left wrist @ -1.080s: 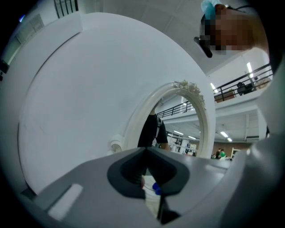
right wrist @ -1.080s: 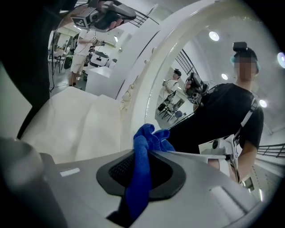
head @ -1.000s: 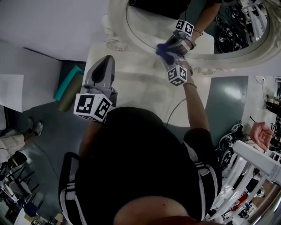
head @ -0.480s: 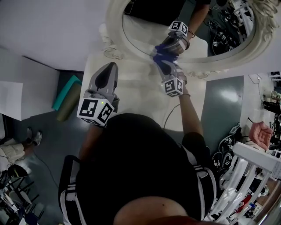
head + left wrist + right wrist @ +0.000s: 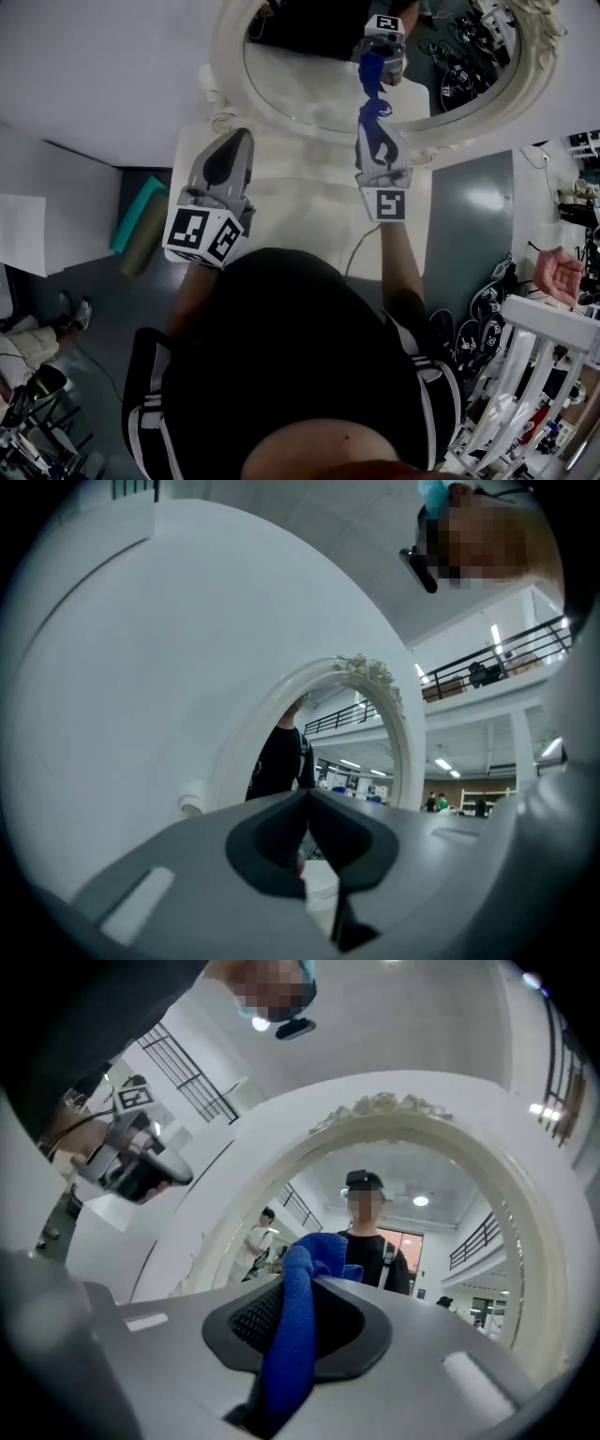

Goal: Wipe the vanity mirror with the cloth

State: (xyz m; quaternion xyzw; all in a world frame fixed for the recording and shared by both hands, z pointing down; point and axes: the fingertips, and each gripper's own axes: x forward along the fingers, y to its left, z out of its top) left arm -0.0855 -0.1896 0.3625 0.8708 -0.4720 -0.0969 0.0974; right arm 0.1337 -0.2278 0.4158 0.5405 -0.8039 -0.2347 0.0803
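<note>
The oval vanity mirror [image 5: 309, 94] in its white ornate frame [image 5: 225, 66] stands at the back of a white vanity top [image 5: 300, 202]. My right gripper [image 5: 375, 131] is shut on a blue cloth [image 5: 377, 114]; the cloth's bunched end meets its own reflection low on the glass. In the right gripper view the cloth [image 5: 292, 1335] hangs between the shut jaws of that gripper [image 5: 305, 1283], with the mirror frame [image 5: 394, 1110] arching ahead. My left gripper [image 5: 232, 141] hovers over the vanity's left part, shut and holding nothing. The left gripper view shows those jaws [image 5: 307, 797] closed before the mirror frame [image 5: 370, 682].
A white wall rises behind the mirror. On the floor at left lie a teal pad [image 5: 141, 197] and an olive roll [image 5: 145, 234], beside a white block [image 5: 37, 206]. At right stand white railings [image 5: 544, 347], and another person's hand [image 5: 555, 277] shows. A cable [image 5: 361, 246] trails off the vanity.
My right gripper has slid the cloth up and rightward along the lower glass. The left gripper has stayed about where it was, still shut.
</note>
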